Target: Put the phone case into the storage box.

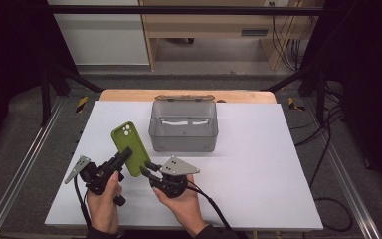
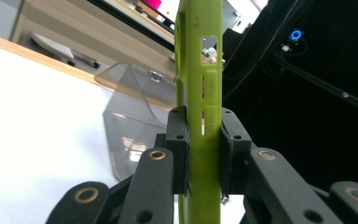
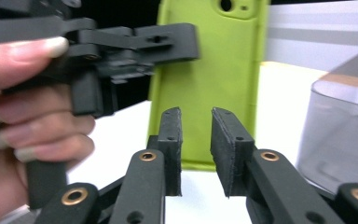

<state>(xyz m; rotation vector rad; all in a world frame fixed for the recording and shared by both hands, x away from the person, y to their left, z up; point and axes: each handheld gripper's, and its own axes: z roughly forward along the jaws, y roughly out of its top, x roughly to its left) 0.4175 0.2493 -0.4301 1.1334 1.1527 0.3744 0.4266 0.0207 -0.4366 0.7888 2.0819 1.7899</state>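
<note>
We grip the green phone firmly in our left gripper (jaws clamped on its edges), easing our right gripper, jaws parted and empty, squarely onto its lower end.

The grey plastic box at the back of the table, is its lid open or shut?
Open. The grey plastic box has its lid folded back behind it, and the high view looks straight down inside.

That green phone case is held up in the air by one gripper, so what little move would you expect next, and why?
Probably the right gripper eases forward to take the phone case's lower end. The left gripper is clamped on the case's edges and holds it above the table, while the right one's jaws stand open with nothing between them, aimed at its back. The clear box behind may be where it goes.
</note>
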